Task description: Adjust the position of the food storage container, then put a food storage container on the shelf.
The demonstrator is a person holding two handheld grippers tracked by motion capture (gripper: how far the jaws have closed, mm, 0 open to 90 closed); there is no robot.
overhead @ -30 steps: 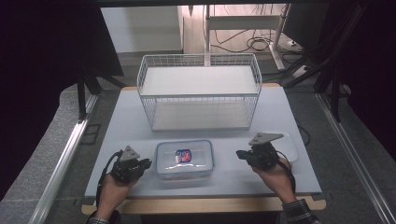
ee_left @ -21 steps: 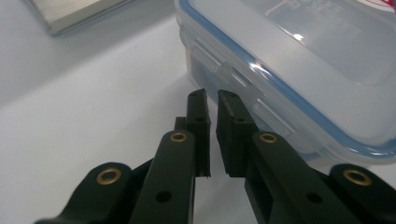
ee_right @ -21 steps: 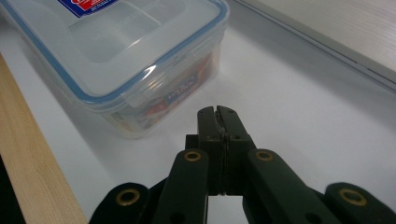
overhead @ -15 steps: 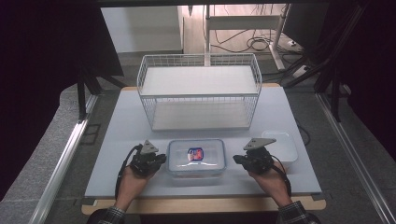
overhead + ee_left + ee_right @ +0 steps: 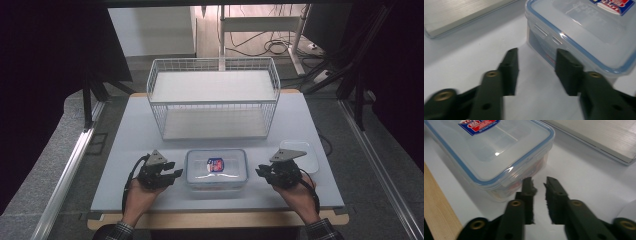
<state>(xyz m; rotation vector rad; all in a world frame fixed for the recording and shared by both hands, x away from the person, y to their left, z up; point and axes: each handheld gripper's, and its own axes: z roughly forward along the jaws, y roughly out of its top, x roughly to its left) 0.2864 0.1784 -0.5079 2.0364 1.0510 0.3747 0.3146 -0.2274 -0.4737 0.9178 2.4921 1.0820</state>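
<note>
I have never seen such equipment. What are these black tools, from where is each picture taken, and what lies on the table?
A person holds a two-jaw gripper in each hand: the left gripper and the right gripper. One camera looks down from above; the other two ride on the grippers and look along their black jaws. On the table lie a clear lidded plastic container, a white wire basket behind it, and a loose clear lid at the right. Both grippers' jaws have just been opening beside the container; nothing is held.
</note>
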